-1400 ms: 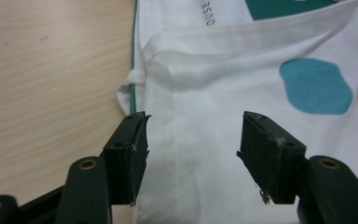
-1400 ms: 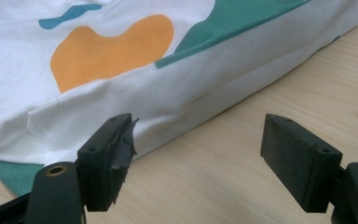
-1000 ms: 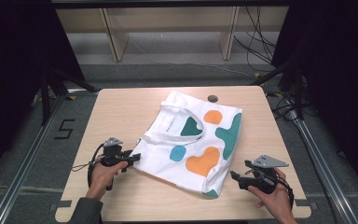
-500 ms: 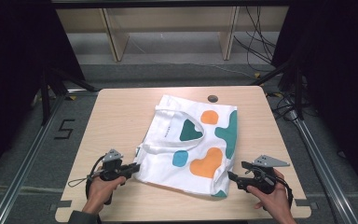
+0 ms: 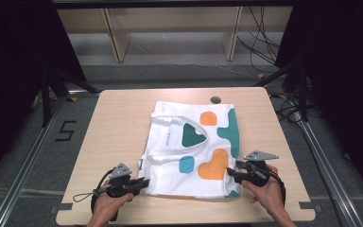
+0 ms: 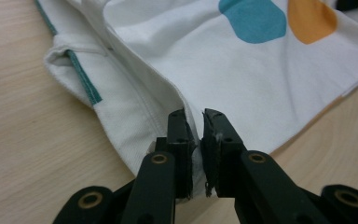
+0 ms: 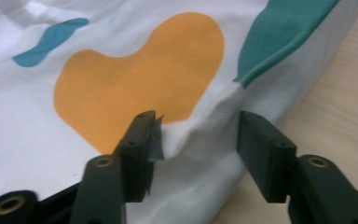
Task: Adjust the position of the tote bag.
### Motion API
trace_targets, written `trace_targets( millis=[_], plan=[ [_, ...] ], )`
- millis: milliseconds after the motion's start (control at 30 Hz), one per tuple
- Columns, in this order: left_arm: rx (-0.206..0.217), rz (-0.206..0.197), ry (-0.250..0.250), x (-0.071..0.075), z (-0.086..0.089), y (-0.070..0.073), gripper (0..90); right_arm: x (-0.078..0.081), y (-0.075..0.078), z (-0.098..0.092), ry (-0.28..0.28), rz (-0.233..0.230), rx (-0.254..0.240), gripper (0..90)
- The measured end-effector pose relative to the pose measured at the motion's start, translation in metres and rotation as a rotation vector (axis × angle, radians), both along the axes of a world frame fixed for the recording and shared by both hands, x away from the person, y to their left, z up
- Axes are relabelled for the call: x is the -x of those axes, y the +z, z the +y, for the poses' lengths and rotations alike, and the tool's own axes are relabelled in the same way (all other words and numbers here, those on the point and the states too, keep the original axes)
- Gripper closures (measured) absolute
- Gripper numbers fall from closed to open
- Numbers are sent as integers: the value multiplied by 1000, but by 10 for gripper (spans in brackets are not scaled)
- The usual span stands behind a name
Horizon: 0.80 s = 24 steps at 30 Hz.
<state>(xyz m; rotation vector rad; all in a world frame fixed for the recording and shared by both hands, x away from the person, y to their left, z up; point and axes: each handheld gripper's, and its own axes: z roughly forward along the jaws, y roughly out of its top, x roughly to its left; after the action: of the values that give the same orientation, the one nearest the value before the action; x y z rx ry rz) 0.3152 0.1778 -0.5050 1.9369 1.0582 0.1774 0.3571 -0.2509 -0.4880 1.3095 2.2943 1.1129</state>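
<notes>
So the white tote bag [image 5: 194, 151] with the teal and orange blobs is lying flat on the desk [image 5: 118, 118], roughly in the middle and pulled toward the person's side. The left claw [image 6: 195, 122] is pinched tight on the near left corner, and you can see the fabric squeezed between its pads in the left gripper view. The right claw [image 7: 196, 135] is at the near right corner with its jaws partway apart; they've just been closing in, and the bunched edge sits between them, though only one pad seems to touch it (not a real grip yet, I'd say). Holding both near corners makes sense if the plan is to drag or fold it evenly. The bag's long axis runs away from the person, handles [image 5: 170, 124] toward the far left, bottom edge nearest the hands.
</notes>
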Motion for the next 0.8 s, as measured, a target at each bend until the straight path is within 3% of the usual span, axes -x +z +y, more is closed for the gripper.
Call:
trace_targets(
  millis=[67,100,167,233,333,367,400,500,600,667,700,733,800],
  plan=[
    [11,-2,-13,5,-9,-1,803,-7,-1,-4,12,-18,57,678],
    [3,-9,-24,7,-14,-2,802,-13,-3,-6,42,-35,47,700],
    [-11,-16,-43,13,-24,-1,795,-20,-2,-5,11,-36,69,740],
    [-26,-35,-73,16,-33,-1,789,-32,-4,-7,25,-62,108,764],
    [-10,-30,-90,20,-49,-3,782,-51,-4,-8,14,-104,147,789],
    [2,-28,-97,20,-55,-3,776,-65,-3,-8,9,-104,163,798],
    [12,-26,-99,21,-60,-3,776,-65,-3,-8,9,-104,163,798],
    [7,-42,-118,21,-78,-5,773,-84,-2,-8,-7,-127,168,818],
    [23,-42,-143,20,-96,-5,773,-101,0,-9,-8,-154,180,821],
    [5,-57,-164,18,-109,-6,773,-108,-1,-10,-26,-160,169,813],
    [-19,-39,-188,16,-114,-5,771,-111,1,-16,-60,-162,144,726],
    [13,-49,-182,17,-122,-6,771,-111,1,-16,-60,-162,144,726],
    [10,-60,-201,17,-132,-5,761,-109,6,-20,-111,-156,108,605]
  ],
)
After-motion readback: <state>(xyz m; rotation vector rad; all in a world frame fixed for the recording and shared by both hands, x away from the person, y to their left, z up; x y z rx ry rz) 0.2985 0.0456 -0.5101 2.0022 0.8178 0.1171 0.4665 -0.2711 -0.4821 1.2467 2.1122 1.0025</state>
